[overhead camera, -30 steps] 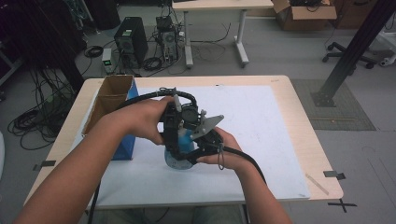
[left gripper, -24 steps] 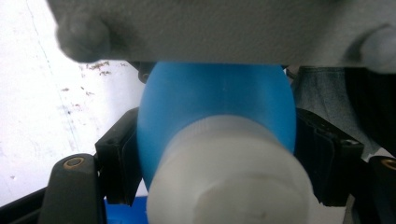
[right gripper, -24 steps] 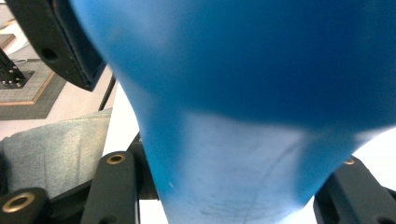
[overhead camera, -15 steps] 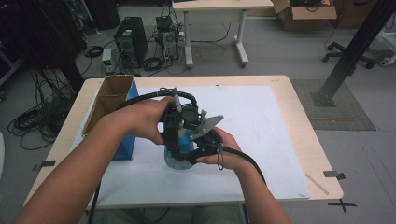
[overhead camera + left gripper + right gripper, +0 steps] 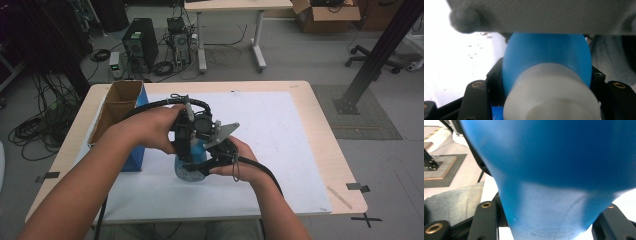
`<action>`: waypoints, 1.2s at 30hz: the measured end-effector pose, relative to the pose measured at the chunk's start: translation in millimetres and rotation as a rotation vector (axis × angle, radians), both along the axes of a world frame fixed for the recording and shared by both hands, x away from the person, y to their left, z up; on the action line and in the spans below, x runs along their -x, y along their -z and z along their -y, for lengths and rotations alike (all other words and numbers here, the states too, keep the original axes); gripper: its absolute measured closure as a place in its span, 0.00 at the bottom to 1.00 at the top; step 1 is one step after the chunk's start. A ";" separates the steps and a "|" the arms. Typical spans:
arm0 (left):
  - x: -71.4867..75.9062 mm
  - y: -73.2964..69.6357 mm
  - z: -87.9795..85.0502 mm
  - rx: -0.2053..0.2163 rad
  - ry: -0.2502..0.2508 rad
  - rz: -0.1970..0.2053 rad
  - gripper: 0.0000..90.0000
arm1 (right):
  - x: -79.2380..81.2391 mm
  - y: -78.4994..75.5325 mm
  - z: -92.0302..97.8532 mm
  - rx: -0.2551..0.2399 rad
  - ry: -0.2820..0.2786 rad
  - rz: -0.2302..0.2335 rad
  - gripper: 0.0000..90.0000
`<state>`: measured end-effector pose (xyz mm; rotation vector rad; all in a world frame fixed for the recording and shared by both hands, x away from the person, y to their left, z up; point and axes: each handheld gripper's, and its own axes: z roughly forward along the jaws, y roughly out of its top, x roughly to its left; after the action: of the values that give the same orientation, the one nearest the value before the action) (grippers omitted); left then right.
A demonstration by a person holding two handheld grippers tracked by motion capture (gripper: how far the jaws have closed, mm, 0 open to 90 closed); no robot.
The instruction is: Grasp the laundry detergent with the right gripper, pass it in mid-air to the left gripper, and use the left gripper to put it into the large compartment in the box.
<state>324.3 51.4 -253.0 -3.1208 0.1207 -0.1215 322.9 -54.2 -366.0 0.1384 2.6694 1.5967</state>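
A blue bottle (image 5: pixel 192 162) with a white cap is held over the white sheet between both grippers. My left gripper (image 5: pixel 186 137) comes from above. In the left gripper view its jaws (image 5: pixel 549 100) flank the white cap (image 5: pixel 551 97), with the blue body (image 5: pixel 546 55) beyond. These jaws have just been closing and now press on the cap. My right gripper (image 5: pixel 212 157) grips from the right. In the right gripper view it (image 5: pixel 549 222) is shut on the bottle's blue body (image 5: pixel 549 157), which narrows between the jaws.
An open cardboard box (image 5: pixel 117 107) with a blue side stands at the table's left. A white sheet (image 5: pixel 285 135) covers most of the wooden table (image 5: pixel 332 150). A grey plate (image 5: pixel 224 132) sticks out above the right gripper. Cables trail toward the near edge.
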 end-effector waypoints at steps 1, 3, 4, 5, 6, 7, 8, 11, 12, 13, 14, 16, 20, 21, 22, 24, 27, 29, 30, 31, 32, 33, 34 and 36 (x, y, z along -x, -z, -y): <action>0.6 0.8 0.4 0.003 -0.001 0.008 0.41 | -0.3 -0.2 0.0 0.007 0.011 0.010 0.51; 0.4 0.7 1.0 -0.007 0.006 0.015 0.41 | 0.8 -1.0 0.0 0.005 0.010 -0.009 0.51; 0.4 0.7 1.3 -0.012 0.009 0.021 0.41 | -0.9 -0.9 0.4 0.015 0.016 0.013 0.51; 0.2 0.6 1.3 -0.015 0.010 0.011 0.42 | -2.3 -1.0 1.1 0.029 0.022 0.041 0.51; 0.2 0.6 1.3 -0.015 0.010 0.011 0.42 | 0.3 -1.5 0.3 0.014 0.011 0.003 0.51; -0.8 0.4 1.0 -0.012 0.011 0.006 0.42 | 0.3 -1.5 0.4 0.014 0.013 0.004 0.51; -0.9 0.6 1.1 -0.009 0.009 0.007 0.42 | 0.1 -1.6 0.5 0.015 0.018 0.007 0.51; -1.7 0.4 1.8 -0.015 0.013 0.006 0.42 | 0.3 -1.8 0.9 0.016 0.020 0.000 0.51; -1.8 0.4 1.9 -0.016 0.017 0.009 0.42 | 0.2 -1.9 1.1 0.019 0.019 -0.002 0.51; -1.6 0.7 1.8 -0.013 0.014 0.011 0.42 | 0.1 -1.9 1.2 0.019 0.020 0.001 0.51; -1.7 0.6 1.8 -0.013 0.015 0.010 0.42 | 0.1 -1.8 1.1 0.020 0.024 0.004 0.50; -1.2 0.7 1.6 -0.004 0.009 0.012 0.42 | 0.1 -1.9 1.2 0.020 0.022 0.003 0.50; -0.5 -3.4 1.7 -0.021 0.022 0.026 0.43 | -3.8 -1.3 2.6 0.010 0.042 0.072 0.49; -0.7 -3.8 1.7 -0.026 0.023 0.027 0.43 | -3.7 -1.3 2.7 -0.003 0.040 0.055 0.46; -1.3 -4.1 1.8 -0.026 0.028 0.030 0.43 | -4.2 -1.5 3.2 -0.014 0.036 0.050 0.44; -3.1 -3.7 1.2 -0.017 0.012 0.020 0.43 | -4.0 -1.7 3.8 -0.028 0.030 0.045 0.40; -5.5 -4.2 0.4 -0.018 0.008 0.011 0.43 | -3.8 -1.1 4.0 -0.039 0.025 0.028 0.38; -6.3 -5.3 -0.2 -0.016 0.007 0.014 0.43 | -2.6 -0.2 6.2 -0.078 0.035 -0.013 0.34; -6.3 -5.3 -0.2 -0.016 0.007 0.014 0.43 | -3.1 0.3 6.6 -0.085 0.035 -0.006 0.33; -6.8 -5.2 -0.6 -0.007 0.005 0.017 0.43 | -2.8 0.5 7.2 -0.084 0.041 -0.010 0.31; -6.3 -5.8 -0.6 -0.012 -0.001 0.015 0.43 | -3.6 0.8 7.7 -0.087 0.045 -0.007 0.29; -6.3 -5.8 -0.6 -0.012 -0.001 0.015 0.43 | -3.8 0.9 8.3 -0.088 0.046 -0.009 0.27; -6.5 -6.2 -0.3 -0.015 0.002 0.019 0.43 | -3.2 1.1 8.6 -0.090 0.051 -0.012 0.25; -6.9 -6.7 -0.1 -0.020 -0.001 0.021 0.42 | -3.4 1.1 9.9 -0.090 0.063 -0.004 0.20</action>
<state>331.2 51.5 -246.3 -3.0988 0.1191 -0.1518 326.3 -64.1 -367.1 0.2251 2.5700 1.6990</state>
